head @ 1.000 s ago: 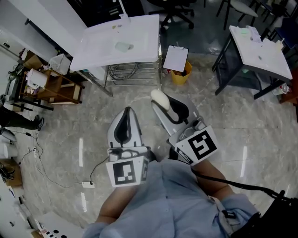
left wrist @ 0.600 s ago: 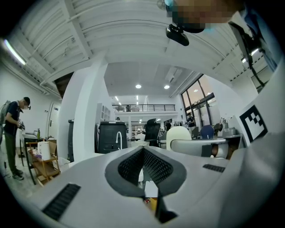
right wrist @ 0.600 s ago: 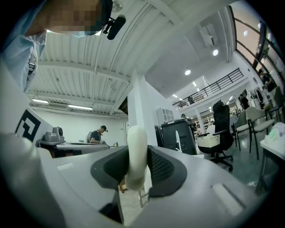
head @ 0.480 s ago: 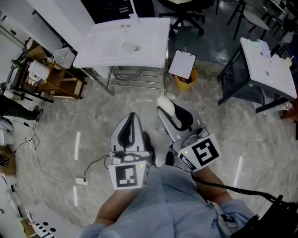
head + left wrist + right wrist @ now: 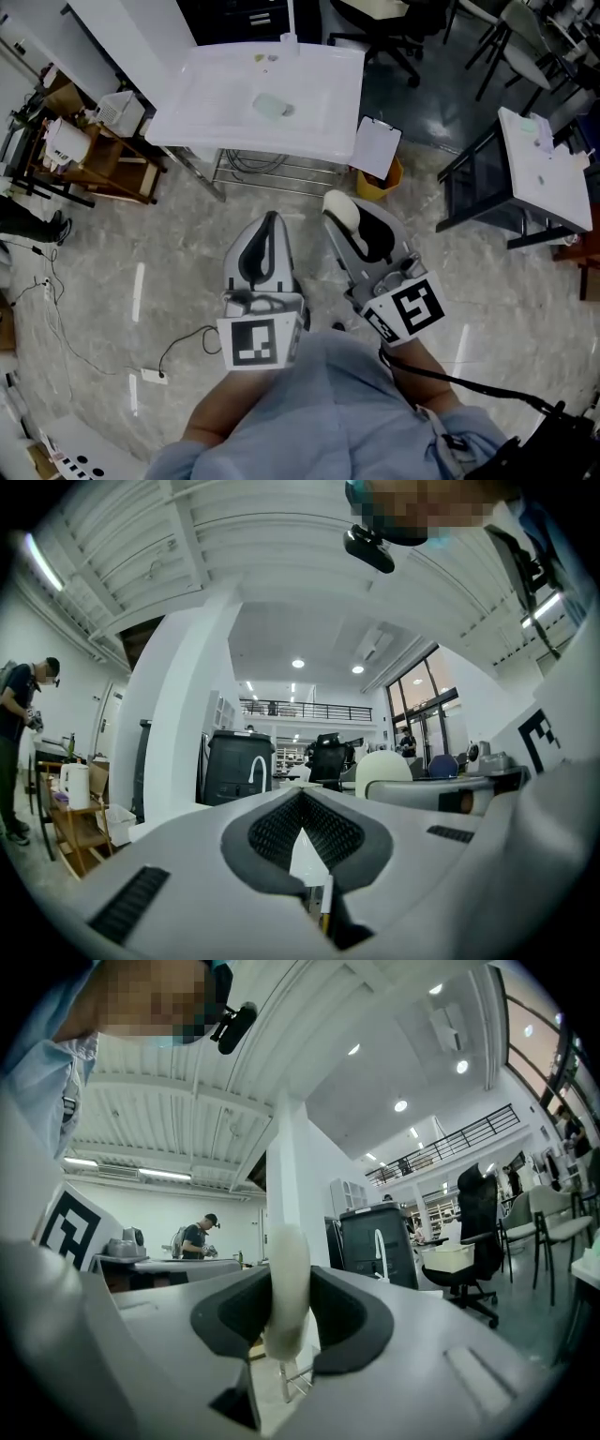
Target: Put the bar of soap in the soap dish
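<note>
While the white sink table [image 5: 211, 117] stands well ahead, the left gripper [image 5: 300, 797] has its jaws pressed together, empty; the right gripper [image 5: 356, 223] pinches the cream oval bar of soap [image 5: 285, 1283] on edge, long axis upright; the pale green soap dish [image 5: 271, 105] sits on that table.

A glossy, grey-veined stone floor [image 5: 103, 234] fills the frame, with a white table [image 5: 319, 122] on a metal frame at upper centre, a yellow bin [image 5: 382, 180] beside it, a wooden shelf unit [image 5: 89, 164] at upper left, a second white table [image 5: 553, 187] at right, and cables [image 5: 167, 356] trailing at lower left.
</note>
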`<move>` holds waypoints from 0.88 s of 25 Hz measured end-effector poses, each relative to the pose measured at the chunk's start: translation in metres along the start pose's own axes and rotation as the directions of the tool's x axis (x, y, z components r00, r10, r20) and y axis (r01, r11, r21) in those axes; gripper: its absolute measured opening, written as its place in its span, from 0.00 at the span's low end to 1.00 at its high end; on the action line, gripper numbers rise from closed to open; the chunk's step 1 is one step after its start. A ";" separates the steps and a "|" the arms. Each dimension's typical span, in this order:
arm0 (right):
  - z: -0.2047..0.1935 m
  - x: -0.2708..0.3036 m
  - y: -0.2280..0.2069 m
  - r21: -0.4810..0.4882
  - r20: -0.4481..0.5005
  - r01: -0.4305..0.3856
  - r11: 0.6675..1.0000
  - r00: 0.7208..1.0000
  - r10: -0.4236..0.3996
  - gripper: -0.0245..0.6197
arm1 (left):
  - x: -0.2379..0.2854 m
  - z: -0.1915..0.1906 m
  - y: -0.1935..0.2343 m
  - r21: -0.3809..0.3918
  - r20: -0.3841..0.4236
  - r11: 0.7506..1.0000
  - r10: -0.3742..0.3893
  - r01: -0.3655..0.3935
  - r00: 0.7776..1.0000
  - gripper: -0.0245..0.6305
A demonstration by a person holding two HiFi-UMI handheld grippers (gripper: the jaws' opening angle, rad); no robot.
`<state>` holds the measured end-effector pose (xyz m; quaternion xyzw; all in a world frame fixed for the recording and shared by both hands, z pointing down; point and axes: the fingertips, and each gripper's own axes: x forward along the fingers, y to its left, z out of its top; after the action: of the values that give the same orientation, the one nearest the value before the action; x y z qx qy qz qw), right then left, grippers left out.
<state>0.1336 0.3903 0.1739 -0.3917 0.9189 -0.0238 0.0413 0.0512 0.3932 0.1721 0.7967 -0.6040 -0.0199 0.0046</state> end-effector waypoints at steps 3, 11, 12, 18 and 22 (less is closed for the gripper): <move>0.006 0.034 -0.001 -0.012 0.004 0.006 1.000 1.000 -0.006 0.21 | 0.019 0.006 0.028 -0.009 0.009 1.000 -0.017 0.017 1.000 0.04; 0.011 0.116 -0.003 -0.045 0.006 0.015 0.999 1.000 -0.015 0.21 | 0.063 0.013 0.097 -0.021 0.029 0.999 -0.030 0.031 0.999 0.04; 0.010 0.123 -0.004 -0.048 0.004 0.020 0.999 1.000 -0.019 0.21 | 0.068 0.012 0.105 -0.012 0.031 0.999 -0.031 0.031 0.999 0.04; 0.006 0.149 -0.016 -0.068 -0.007 0.067 0.995 0.998 -0.068 0.21 | 0.098 0.008 0.139 0.044 0.044 0.999 -0.031 0.029 0.999 0.04; 0.007 0.156 -0.023 -0.076 -0.006 0.089 0.993 0.996 -0.090 0.21 | 0.109 0.013 0.148 0.032 0.067 0.999 -0.036 0.034 0.997 0.04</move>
<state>0.0427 0.2617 0.1593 -0.4335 0.9009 0.0072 0.0208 -0.0619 0.2482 0.1605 0.8060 -0.5900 -0.0374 -0.0283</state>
